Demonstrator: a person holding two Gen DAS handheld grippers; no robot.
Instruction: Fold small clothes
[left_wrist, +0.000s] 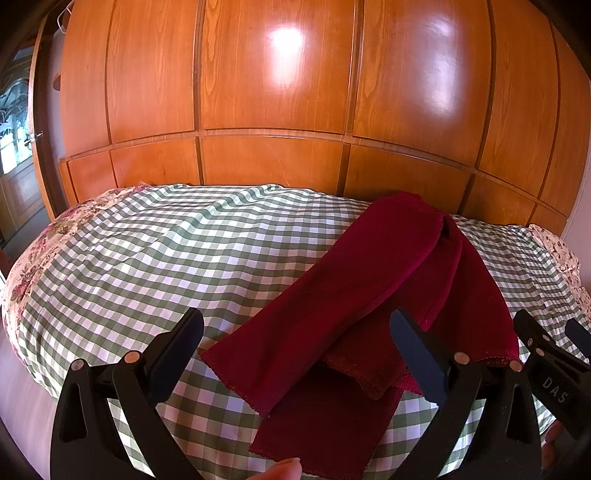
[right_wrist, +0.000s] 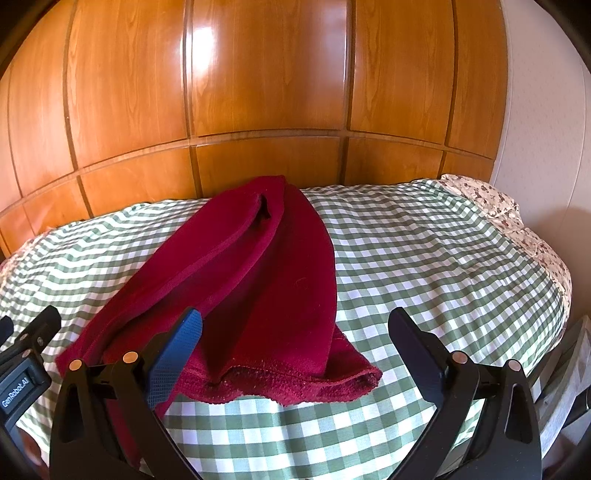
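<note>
Hovering both grippers — left gripper (left_wrist: 297, 325), right gripper (right_wrist: 295, 325) — wide apart, holding nothing, I'd pinch the red garment (right_wrist: 266, 280) hem corners evenly on the checked bedspread (right_wrist: 424, 258).

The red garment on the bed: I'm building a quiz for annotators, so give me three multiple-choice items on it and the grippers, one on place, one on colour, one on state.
1. Where does the red garment lie?
A. on the green checked bedcover
B. on the floor
C. hung on the wardrobe

2. What colour is the pad on the right gripper's left finger?
A. yellow
B. blue
C. white

3. How do the two grippers stand?
A. both open, holding nothing
B. both shut on the garment
C. left shut, right open

Answers:
1. A, it lies spread on the green checked bedcover, in front of the wooden wardrobe.
2. B, the pad shows blue in the right wrist view.
3. A, the left gripper and the right gripper both have their fingers wide apart with no cloth between them.
</note>
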